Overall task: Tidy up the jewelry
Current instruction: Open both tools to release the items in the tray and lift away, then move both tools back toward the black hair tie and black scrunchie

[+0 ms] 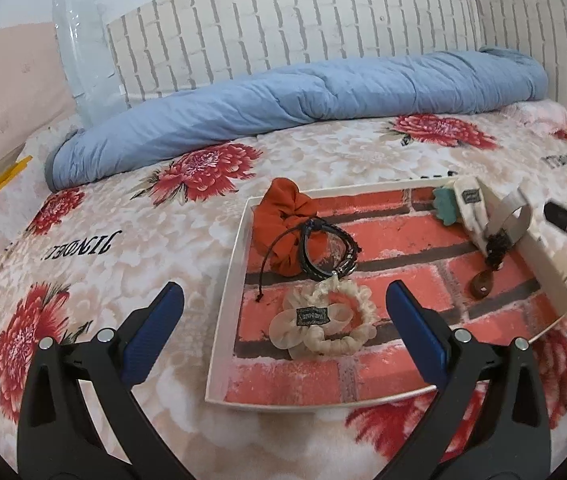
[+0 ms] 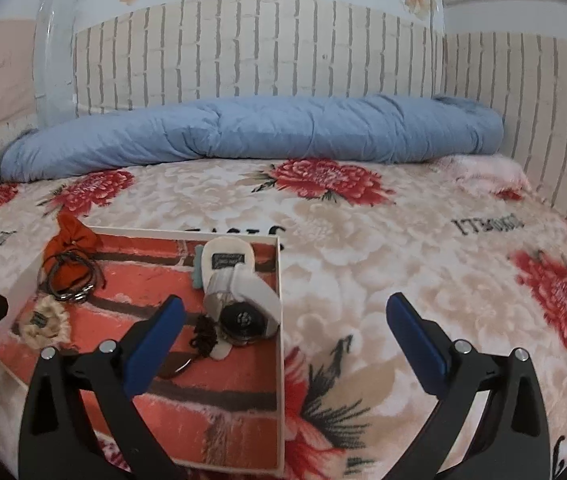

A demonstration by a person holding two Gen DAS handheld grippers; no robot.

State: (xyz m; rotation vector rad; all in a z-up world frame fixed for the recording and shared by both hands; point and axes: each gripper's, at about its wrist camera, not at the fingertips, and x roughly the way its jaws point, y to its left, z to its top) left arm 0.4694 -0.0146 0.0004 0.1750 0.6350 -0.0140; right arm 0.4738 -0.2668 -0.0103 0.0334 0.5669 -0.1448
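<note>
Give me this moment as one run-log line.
left tongs: open, empty, over cream scrunchie | right tongs: open, empty, at tray right wall | tray: orange scrunchie, black bracelet, watch

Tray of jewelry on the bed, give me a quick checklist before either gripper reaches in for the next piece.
1. Left gripper open and empty: ok.
2. Right gripper open and empty: ok.
3. Tray lying flat on the blanket: ok.
4. Cream scrunchie free of other pieces: not ok, the black cord bracelet touches its top edge.
5. Orange scrunchie fully inside the tray: not ok, it hangs over the far corner.
6. Watch free of the dark pendant cord: cannot tell.
</note>
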